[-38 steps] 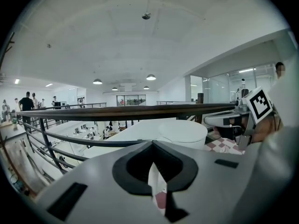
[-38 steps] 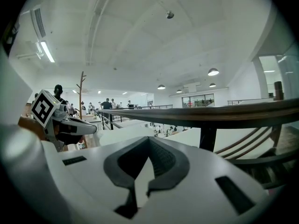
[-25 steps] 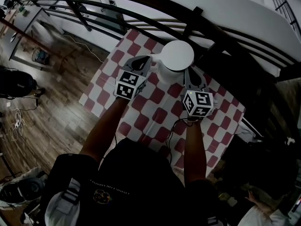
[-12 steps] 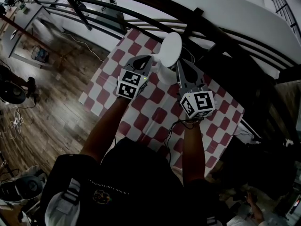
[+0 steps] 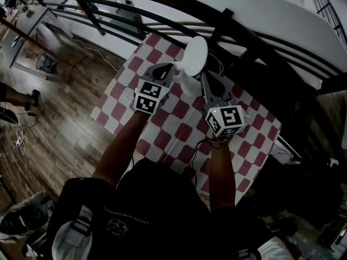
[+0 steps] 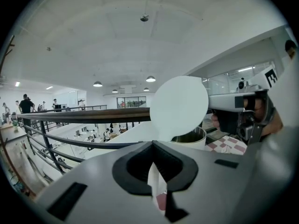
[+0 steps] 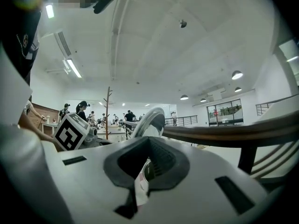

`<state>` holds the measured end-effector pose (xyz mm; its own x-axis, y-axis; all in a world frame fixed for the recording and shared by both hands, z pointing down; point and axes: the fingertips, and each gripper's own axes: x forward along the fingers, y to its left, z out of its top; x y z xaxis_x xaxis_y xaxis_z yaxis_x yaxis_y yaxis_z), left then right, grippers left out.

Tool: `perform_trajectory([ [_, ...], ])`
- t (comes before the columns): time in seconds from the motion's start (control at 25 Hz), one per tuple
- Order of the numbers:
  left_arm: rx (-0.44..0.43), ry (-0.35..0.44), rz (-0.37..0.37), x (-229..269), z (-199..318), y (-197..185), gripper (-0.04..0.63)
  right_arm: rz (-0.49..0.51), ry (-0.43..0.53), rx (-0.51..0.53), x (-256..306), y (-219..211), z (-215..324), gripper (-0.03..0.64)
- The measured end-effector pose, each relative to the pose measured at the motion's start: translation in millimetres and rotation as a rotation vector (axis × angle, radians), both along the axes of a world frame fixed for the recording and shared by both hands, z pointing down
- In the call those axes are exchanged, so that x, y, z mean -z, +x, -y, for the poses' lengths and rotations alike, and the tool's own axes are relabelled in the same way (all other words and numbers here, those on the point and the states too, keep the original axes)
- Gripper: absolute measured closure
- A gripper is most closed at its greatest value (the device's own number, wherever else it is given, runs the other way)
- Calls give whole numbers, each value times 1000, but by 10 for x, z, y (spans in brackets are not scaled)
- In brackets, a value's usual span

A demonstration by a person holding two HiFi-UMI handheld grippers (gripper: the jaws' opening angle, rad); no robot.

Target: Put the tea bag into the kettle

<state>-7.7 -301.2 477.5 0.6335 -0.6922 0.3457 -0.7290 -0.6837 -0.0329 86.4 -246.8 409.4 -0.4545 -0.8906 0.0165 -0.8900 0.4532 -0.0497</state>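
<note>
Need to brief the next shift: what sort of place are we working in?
Probably an upper gallery in a big open office or workshop hall. A dark railing runs just past the checked tablecloth, and through the railing, people can be seen on a lower floor.

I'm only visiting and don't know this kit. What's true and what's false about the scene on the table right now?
1. The lid of the kettle is tilted up, leaving it open. True.
2. The kettle stands on a plain blue cloth. False: the cloth is checked red and white.
3. The right hand-held gripper has its jaws spread wide. False: they are closed on the lid.
4. The left hand-held gripper holds a white tea bag. True.
</note>
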Motion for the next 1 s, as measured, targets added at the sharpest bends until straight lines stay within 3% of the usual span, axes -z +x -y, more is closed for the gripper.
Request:
perform_trajectory([
  [0.28, 13, 15, 22, 5, -4, 8, 597, 1, -25, -11, -99, 48, -32, 606],
  [0.64, 14, 32, -27, 14, 1, 6, 595, -3, -53, -22, -213, 87, -61, 607],
  [1.0, -21, 38, 14, 24, -147, 41, 597, -14, -84, -68, -321, 296, -219, 607],
])
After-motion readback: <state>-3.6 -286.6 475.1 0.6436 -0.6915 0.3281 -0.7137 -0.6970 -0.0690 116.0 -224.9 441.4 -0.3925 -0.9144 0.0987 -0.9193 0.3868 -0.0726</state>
